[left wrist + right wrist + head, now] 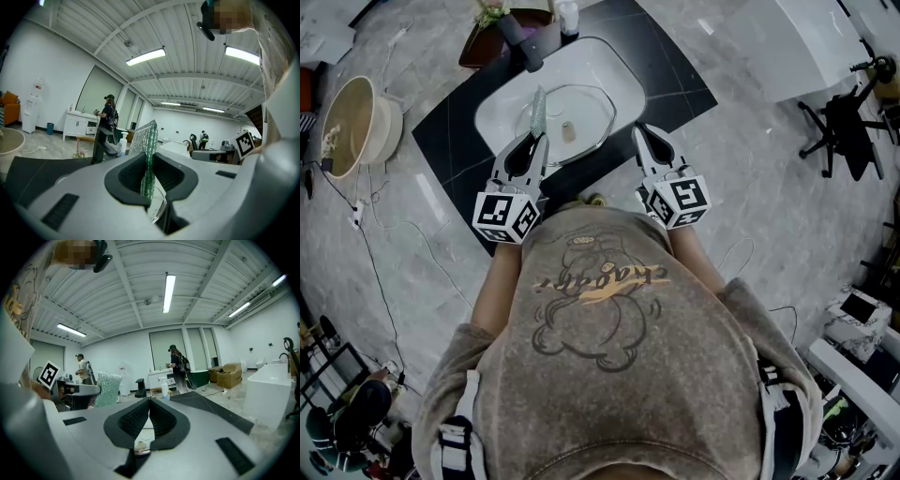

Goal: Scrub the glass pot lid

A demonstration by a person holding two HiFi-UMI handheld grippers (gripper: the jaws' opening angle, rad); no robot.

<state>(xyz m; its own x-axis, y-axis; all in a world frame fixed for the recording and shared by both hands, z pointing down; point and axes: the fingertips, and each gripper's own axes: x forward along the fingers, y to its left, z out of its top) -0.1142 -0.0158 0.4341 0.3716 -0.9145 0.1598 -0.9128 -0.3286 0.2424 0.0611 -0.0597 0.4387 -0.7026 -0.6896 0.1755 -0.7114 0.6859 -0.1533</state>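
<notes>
White basin (623, 70) holds clear glass pot lid (586, 111); left gripper (540, 141), nine o'clock, clamps green scouring pad (538, 111) for scrubbing; right gripper (640, 133) closed, empty.

Left claw (542, 142) and right claw (639, 133) both clamped, side by side.

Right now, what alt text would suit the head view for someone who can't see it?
Seen from above, a person holds two grippers over a white sink where a glass pot lid lies. The left gripper clamps a green scrubbing pad upright over the lid; the right gripper is shut beside it.
</notes>
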